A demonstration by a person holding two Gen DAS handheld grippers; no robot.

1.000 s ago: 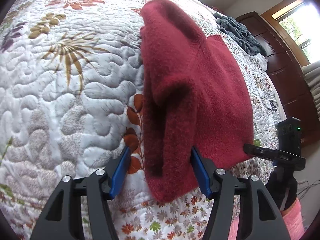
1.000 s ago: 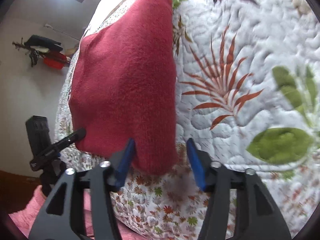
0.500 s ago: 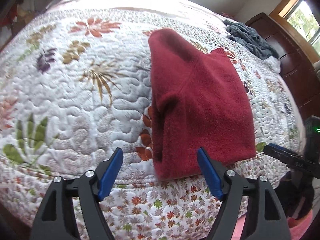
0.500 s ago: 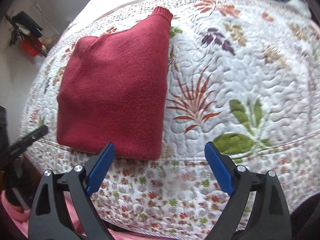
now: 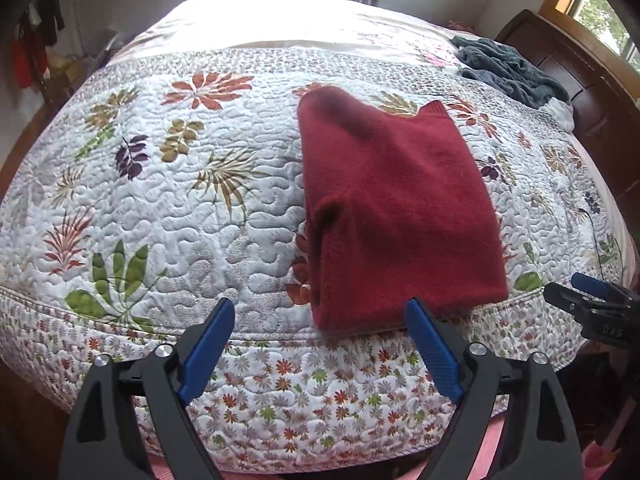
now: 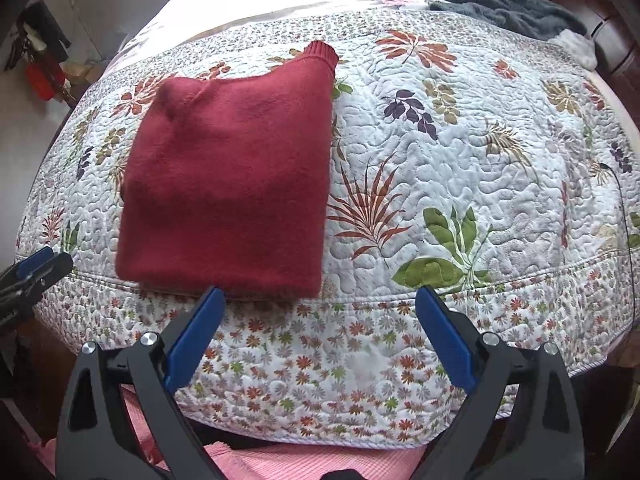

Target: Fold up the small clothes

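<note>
- Sweater point(image 5: 396, 208), dark red and fuzzy-knit, lies folded into a rough rectangle on the quilt point(image 5: 168, 216), its lower hem at the quilt's near seam; a ribbed cuff point(image 6: 322, 53) pokes out at its far corner.
- Quilt is white, stippled with puffy stitching, printed with leaves and flowers; below the sweater runs a border of small daisies.
- Left gripper point(image 5: 320, 344) hangs just off the sweater's near edge, blue-padded jaws wide apart, holding nothing.
- Right gripper point(image 6: 320, 330) sits off the sweater's near right corner, jaws likewise spread and empty.
- Grey plush blanket point(image 6: 504, 2) lies crumpled well beyond the sweater.
- No readable writing shows.
</note>
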